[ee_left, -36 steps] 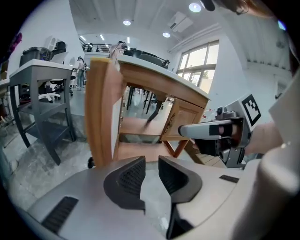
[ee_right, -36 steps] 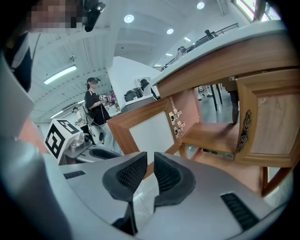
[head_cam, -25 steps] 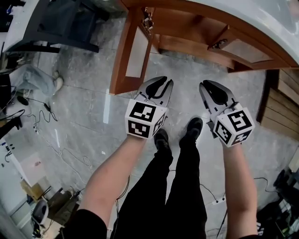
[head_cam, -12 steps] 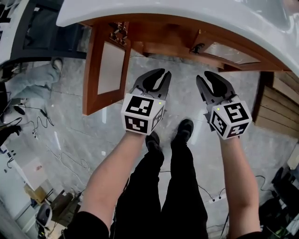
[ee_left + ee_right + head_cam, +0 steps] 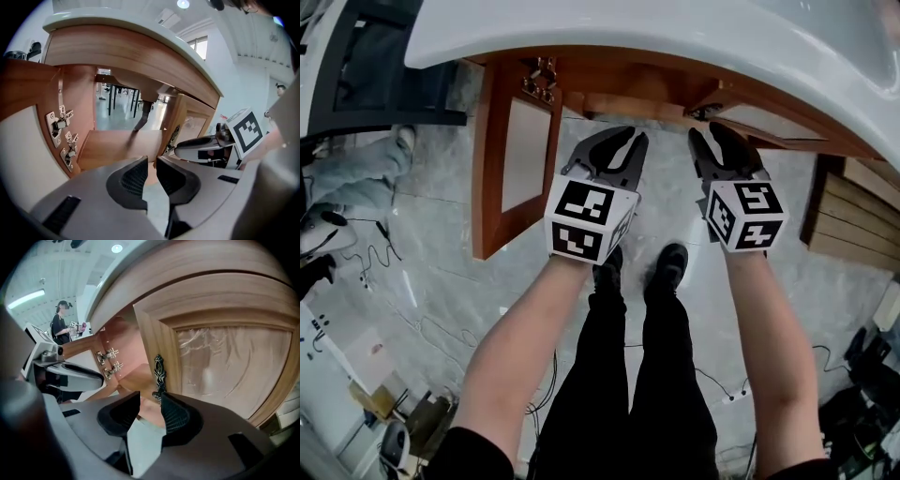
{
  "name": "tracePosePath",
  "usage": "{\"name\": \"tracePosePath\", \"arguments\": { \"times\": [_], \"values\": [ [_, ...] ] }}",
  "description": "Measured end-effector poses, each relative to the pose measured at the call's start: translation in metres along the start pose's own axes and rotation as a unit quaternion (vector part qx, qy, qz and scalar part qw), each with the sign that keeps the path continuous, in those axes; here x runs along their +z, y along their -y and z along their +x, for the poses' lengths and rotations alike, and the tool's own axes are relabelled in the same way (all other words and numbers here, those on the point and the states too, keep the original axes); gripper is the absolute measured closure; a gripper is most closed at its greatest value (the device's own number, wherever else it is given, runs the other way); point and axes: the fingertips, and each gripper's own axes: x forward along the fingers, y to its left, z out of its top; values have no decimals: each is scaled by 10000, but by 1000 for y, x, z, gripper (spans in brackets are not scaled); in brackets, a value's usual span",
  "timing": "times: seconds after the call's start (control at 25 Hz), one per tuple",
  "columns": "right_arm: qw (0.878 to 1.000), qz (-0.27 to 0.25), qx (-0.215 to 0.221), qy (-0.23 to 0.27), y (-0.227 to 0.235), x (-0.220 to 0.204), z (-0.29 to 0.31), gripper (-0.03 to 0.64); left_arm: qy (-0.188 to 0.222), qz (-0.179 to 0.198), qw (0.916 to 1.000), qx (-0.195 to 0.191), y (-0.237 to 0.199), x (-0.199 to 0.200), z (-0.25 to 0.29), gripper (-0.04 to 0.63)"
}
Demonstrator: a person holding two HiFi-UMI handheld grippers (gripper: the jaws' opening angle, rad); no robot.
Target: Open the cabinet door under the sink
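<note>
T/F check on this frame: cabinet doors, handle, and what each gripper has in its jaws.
1. The left door stands swung open. True.
2. The left gripper clamps a handle. False: nothing sits between its jaws.
3. The right door carries a dark ornate handle. True.
4. The right gripper is shut on that handle. False: its jaws are opening, and the handle sits at one jaw's tip, unclamped.
5. Two metal hinges show on the open door. True.

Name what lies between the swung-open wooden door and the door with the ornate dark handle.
The cabinet's open wooden interior, shown in the left gripper view.
</note>
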Motion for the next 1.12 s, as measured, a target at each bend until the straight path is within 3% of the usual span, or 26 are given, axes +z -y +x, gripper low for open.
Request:
{"name": "tracePosePath", "arguments": {
  "times": [0.32,0.44,0.56,0.72,1.0,1.12],
  "values": [
    [9960,275,-841,112,9,-2,23,462,-57,34,9998,-181,-21,-11,1,529],
    [9920,577,-1114,153,16,1,28,515,-82,39,9996,-251,-24,-16,-1,531],
    [9883,712,-1338,141,17,0,29,517,-123,42,9995,-291,-28,-20,-4,531],
    [9895,611,-1302,128,16,0,26,520,-49,115,9991,-406,-26,-13,-10,532],
    [9923,426,-1163,-39,5,-14,9,522,182,675,9934,-908,-6,11,-22,528],
    [9936,345,-1076,-88,-1,-21,-1,522,249,856,9898,-1114,8,22,-23,466]
  ]
}}
